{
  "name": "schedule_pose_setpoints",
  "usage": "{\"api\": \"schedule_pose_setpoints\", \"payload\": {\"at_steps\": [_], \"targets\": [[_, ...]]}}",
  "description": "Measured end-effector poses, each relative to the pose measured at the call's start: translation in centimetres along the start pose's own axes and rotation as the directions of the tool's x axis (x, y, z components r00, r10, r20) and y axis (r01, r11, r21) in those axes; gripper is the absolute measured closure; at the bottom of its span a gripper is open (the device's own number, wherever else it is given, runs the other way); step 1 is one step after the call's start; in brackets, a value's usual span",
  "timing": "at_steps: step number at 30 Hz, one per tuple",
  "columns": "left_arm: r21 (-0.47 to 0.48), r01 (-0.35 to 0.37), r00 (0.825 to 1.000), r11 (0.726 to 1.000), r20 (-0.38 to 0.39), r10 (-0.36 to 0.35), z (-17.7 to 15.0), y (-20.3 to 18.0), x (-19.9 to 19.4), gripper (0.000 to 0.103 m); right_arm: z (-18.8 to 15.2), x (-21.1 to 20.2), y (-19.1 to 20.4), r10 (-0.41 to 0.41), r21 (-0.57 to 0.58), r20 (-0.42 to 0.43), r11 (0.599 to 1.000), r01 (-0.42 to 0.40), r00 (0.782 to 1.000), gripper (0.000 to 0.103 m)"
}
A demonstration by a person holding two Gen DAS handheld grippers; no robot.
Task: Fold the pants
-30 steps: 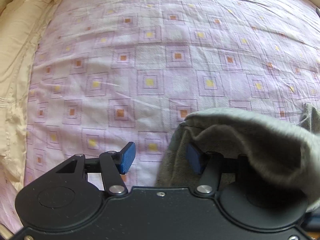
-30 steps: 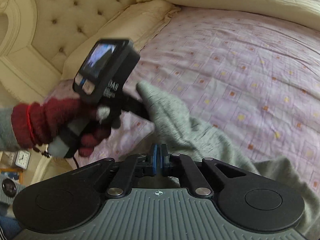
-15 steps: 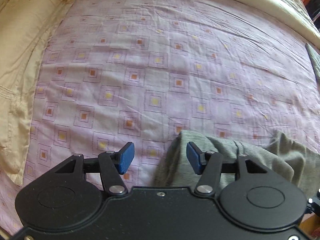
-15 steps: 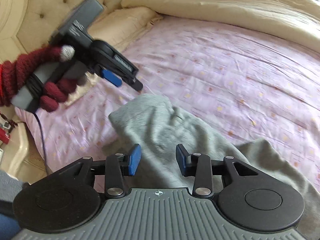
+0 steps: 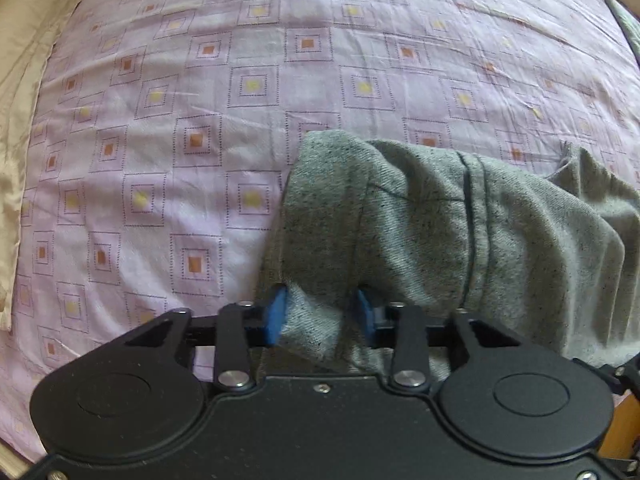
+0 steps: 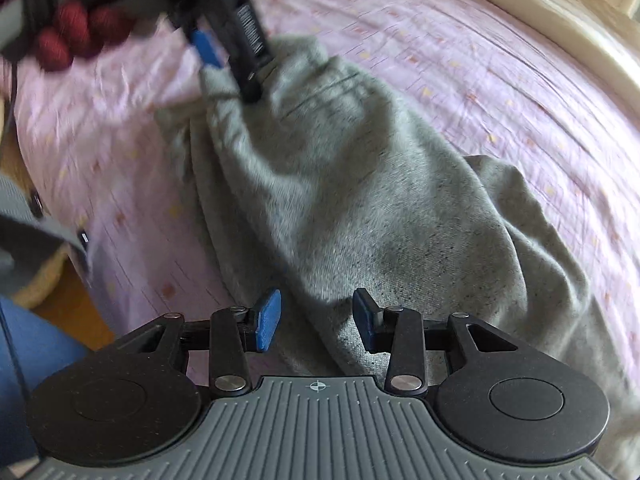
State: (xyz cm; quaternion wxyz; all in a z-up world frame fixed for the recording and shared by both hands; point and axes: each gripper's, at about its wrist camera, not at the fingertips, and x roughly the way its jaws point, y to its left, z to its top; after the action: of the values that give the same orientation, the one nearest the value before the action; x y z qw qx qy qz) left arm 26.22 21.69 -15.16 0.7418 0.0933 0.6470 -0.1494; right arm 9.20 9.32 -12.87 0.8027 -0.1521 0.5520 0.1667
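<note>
Grey knit pants (image 5: pixel 440 232) lie bunched on the bed at the lower right of the left wrist view and fill the middle of the right wrist view (image 6: pixel 340 200). My left gripper (image 5: pixel 320 316) is open with a fold of the pants' edge between its blue pads, jaws apart. It also shows in the right wrist view (image 6: pixel 232 64), blurred, at the pants' far end. My right gripper (image 6: pixel 316 320) is open, its pads on either side of the grey cloth, just above it.
The bed has a lilac sheet (image 5: pixel 200 120) with square prints. A cream quilt (image 5: pixel 16 80) lies along the left edge and along the far side in the right wrist view (image 6: pixel 540 12). The bed's edge and wooden floor (image 6: pixel 76 304) are at lower left.
My left gripper moved onto the pants' edge, so cloth now sits between its pads. My right gripper opened after being shut and swung toward the pants' middle.
</note>
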Motion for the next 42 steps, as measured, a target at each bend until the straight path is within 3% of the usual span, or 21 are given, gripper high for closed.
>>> {"api": "schedule_pose_setpoints", "payload": {"at_steps": [1, 5, 6, 7, 10, 12, 15, 21, 24, 29, 34, 38, 39, 42], "targets": [[-0.005, 0.003, 1.0, 1.0, 0.005, -0.003, 0.1, -0.2, -0.1, 0.092, -0.1, 0.4, 0.5, -0.021, -0.042, -0.006, 0.999, 0.021, 1.0, 0.064], [0.008, -0.036, 0.999, 0.999, 0.035, 0.036, 0.4, -1.1, -1.2, 0.097, -0.5, 1.5, 1.7, -0.116, -0.15, 0.025, 0.982, 0.118, 0.993, 0.069], [0.003, -0.037, 0.998, 0.999, 0.044, 0.037, 0.3, -1.1, -1.9, 0.098, -0.5, 1.4, 1.5, -0.128, -0.141, 0.036, 0.981, 0.132, 0.991, 0.076], [-0.004, -0.032, 0.998, 0.999, 0.054, 0.032, 0.2, -1.1, -2.9, 0.098, -0.4, 0.9, 1.2, -0.115, -0.109, 0.043, 0.987, 0.119, 0.992, 0.09], [0.011, -0.015, 0.994, 1.0, 0.109, 0.013, -0.8, -0.5, -6.9, 0.098, -0.2, -2.0, -0.2, -0.089, 0.004, 0.108, 0.996, 0.089, 0.99, 0.094], [0.019, 0.003, 0.991, 1.0, 0.133, -0.005, -1.8, 0.2, -9.4, 0.098, -0.5, -4.2, -0.8, -0.062, 0.042, 0.141, 0.998, 0.056, 0.988, 0.094], [0.0, 0.026, 0.995, 1.0, 0.099, -0.026, -3.7, 1.3, -10.3, 0.098, -1.3, -6.1, -0.7, 0.002, 0.039, 0.154, 0.999, -0.008, 0.988, 0.094], [-0.004, -0.028, 0.996, 1.0, -0.085, 0.028, -6.9, 1.5, -4.2, 0.098, -2.3, -2.2, 1.1, 0.068, -0.021, 0.018, 0.997, -0.068, 0.998, 0.094], [-0.025, -0.041, 0.99, 0.999, -0.134, 0.037, -7.3, 1.6, -2.6, 0.095, -2.3, -0.3, 0.5, 0.101, 0.043, -0.032, 0.994, -0.099, 0.994, 0.093], [0.008, -0.031, 0.998, 0.999, -0.047, 0.031, -6.1, 1.2, -6.5, 0.091, -1.8, -1.8, -1.7, 0.143, 0.168, -0.013, 0.976, -0.139, 0.99, 0.084], [0.083, 0.031, 0.996, 0.996, 0.081, -0.038, -3.4, -0.6, -10.2, 0.091, -1.8, -4.7, -4.5, 0.165, 0.294, 0.07, 0.939, -0.178, 0.984, 0.076], [0.126, 0.057, 0.987, 0.99, 0.139, -0.075, -0.6, -2.9, -8.7, 0.09, -1.7, -5.7, -7.2, 0.138, 0.408, 0.13, 0.895, -0.18, 0.982, 0.076], [0.131, 0.048, 0.987, 0.99, 0.144, -0.066, 0.0, -3.4, -7.7, 0.085, -1.6, -5.8, -7.9, 0.126, 0.434, 0.139, 0.884, -0.175, 0.982, 0.076], [0.13, 0.0, 0.994, 0.991, 0.108, -0.014, 0.4, -4.0, -3.8, 0.085, -0.9, -5.2, -10.2, 0.099, 0.5, 0.15, 0.851, -0.161, 0.984, 0.076]]}}
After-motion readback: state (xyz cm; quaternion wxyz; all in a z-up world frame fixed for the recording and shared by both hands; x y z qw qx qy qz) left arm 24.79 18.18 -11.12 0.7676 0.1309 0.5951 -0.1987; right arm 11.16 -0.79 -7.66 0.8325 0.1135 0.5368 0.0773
